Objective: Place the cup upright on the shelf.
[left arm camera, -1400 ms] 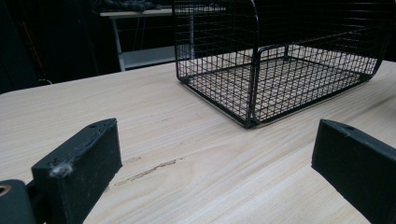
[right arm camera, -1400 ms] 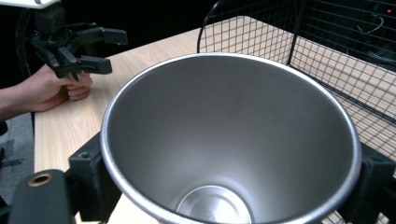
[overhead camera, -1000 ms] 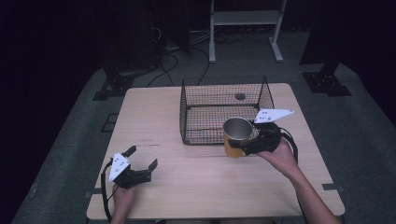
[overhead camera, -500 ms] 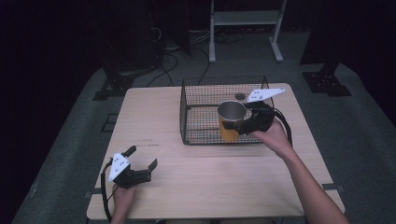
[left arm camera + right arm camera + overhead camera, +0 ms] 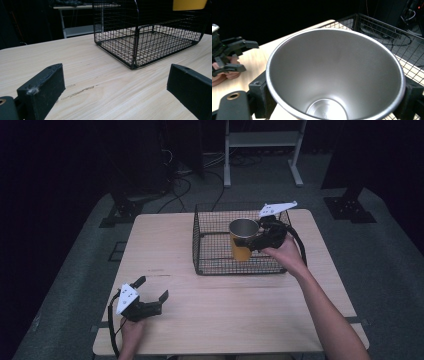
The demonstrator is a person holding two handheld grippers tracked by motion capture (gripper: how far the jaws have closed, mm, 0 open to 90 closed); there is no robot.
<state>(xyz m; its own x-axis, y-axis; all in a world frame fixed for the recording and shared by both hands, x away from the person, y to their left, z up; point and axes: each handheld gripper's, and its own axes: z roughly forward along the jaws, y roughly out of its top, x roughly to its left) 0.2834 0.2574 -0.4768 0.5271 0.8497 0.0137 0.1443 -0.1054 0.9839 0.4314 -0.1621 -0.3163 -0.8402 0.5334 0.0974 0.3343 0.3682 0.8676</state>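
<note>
Pinching the yellow cup [image 5: 241, 240] above the wire basket [image 5: 210, 262], the right gripper [image 5: 261, 241] contrasts with the spread-fingered left gripper [image 5: 152, 297].

Brushed steel cup [image 5: 335, 75] with matt yellow outside, black wire basket [image 5: 212, 265], pale smooth wood-grain table [image 5: 160, 245], matt black jaws.

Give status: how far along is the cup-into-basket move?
Done: right tongs shut on the yellow cup and hold it upright above the wire basket. In hand: lowering it inside. Left: set down, release. Left tongs rest open on the table.
</note>
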